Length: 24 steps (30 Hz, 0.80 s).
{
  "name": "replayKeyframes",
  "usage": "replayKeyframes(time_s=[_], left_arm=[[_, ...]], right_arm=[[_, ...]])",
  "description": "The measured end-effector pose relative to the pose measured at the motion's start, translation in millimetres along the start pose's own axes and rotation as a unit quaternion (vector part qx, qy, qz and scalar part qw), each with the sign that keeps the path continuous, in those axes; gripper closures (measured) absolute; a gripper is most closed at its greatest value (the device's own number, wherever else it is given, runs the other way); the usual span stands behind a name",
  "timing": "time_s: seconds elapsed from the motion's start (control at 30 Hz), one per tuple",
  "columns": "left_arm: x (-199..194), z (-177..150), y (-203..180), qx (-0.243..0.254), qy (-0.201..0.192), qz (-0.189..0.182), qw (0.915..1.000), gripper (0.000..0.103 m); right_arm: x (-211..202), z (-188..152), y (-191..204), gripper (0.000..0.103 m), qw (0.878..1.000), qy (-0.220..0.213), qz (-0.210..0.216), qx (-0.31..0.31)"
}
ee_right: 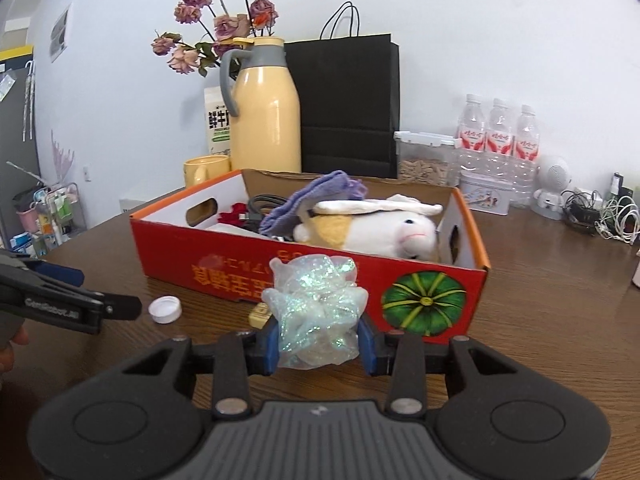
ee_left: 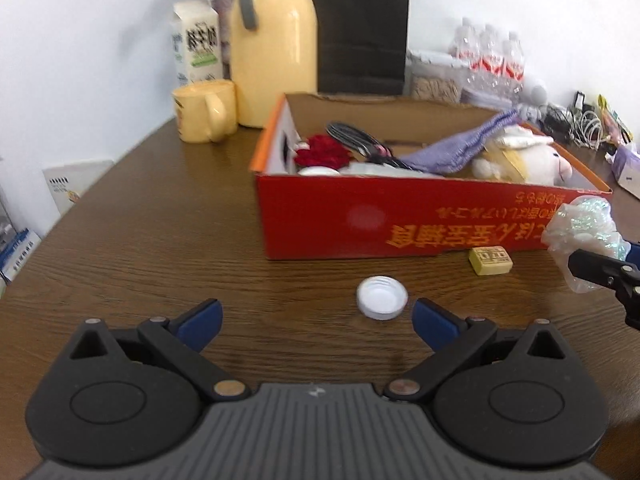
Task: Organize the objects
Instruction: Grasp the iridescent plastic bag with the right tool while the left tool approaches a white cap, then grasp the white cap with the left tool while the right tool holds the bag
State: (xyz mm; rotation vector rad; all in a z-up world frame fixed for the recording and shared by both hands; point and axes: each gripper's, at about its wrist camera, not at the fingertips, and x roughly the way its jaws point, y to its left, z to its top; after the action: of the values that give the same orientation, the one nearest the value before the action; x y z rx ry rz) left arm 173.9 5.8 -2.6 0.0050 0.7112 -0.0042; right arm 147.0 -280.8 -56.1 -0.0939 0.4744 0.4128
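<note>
My right gripper is shut on a crumpled iridescent plastic bundle, held just in front of the red cardboard box; the bundle also shows at the right edge of the left wrist view. My left gripper stands open low over the table, nothing between its blue pads. A white bottle cap lies just ahead of it, near the right pad. A small yellow block rests by the red box. The box holds a plush rabbit, purple cloth, a red item and black cables.
Behind the box stand a yellow thermos, yellow mug, milk carton, dried flowers, black paper bag, water bottles and a clear container. Cables and a small white fan lie at the far right. The brown table's edge curves away at left.
</note>
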Motion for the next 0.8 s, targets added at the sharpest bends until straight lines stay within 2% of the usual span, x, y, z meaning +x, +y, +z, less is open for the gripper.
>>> replayKeyframes(time_s=[0.23, 0.27, 0.43, 0.47, 0.5, 0.53, 0.57, 0.8], left_arm=[[18.7, 7.3, -13.5, -0.012, 0.022, -0.004, 0.9997, 0.000], [20.0, 7.0, -15.4, -0.010, 0.023, -0.004, 0.9997, 0.003], [23.6, 5.6, -25.1, 0.009, 0.020, 0.006, 0.9997, 0.025], [22.6, 5.3, -26.9, 0.014, 0.017, 0.003, 0.9998, 0.033], [21.2, 5.2, -28.7, 0.018, 0.013, -0.004, 0.9997, 0.049], [19.6, 4.7, -30.6, 0.023, 0.009, -0.009, 0.9997, 0.058], [18.1, 4.1, -33.0, 0.028, 0.005, -0.011, 0.9995, 0.073], [14.4, 3.6, -35.3, 0.033, 0.001, -0.018, 0.9993, 0.073]], right_arm=[[-1.4, -4.4, -11.4, 0.066, 1.000, -0.008, 0.000, 0.009], [-0.5, -4.9, -11.8, 0.066, 1.000, -0.008, 0.003, 0.010], [3.2, -7.7, -5.7, 0.066, 1.000, -0.004, 0.015, -0.004], [3.6, -8.0, -4.7, 0.066, 1.000, -0.004, 0.017, -0.007], [3.7, -8.3, -3.8, 0.066, 1.000, -0.003, 0.018, -0.009], [3.6, -8.4, -3.4, 0.066, 1.000, -0.003, 0.019, -0.009], [3.5, -8.5, -3.4, 0.066, 1.000, -0.003, 0.020, -0.009], [3.8, -8.7, -3.0, 0.066, 1.000, -0.002, 0.018, -0.009]])
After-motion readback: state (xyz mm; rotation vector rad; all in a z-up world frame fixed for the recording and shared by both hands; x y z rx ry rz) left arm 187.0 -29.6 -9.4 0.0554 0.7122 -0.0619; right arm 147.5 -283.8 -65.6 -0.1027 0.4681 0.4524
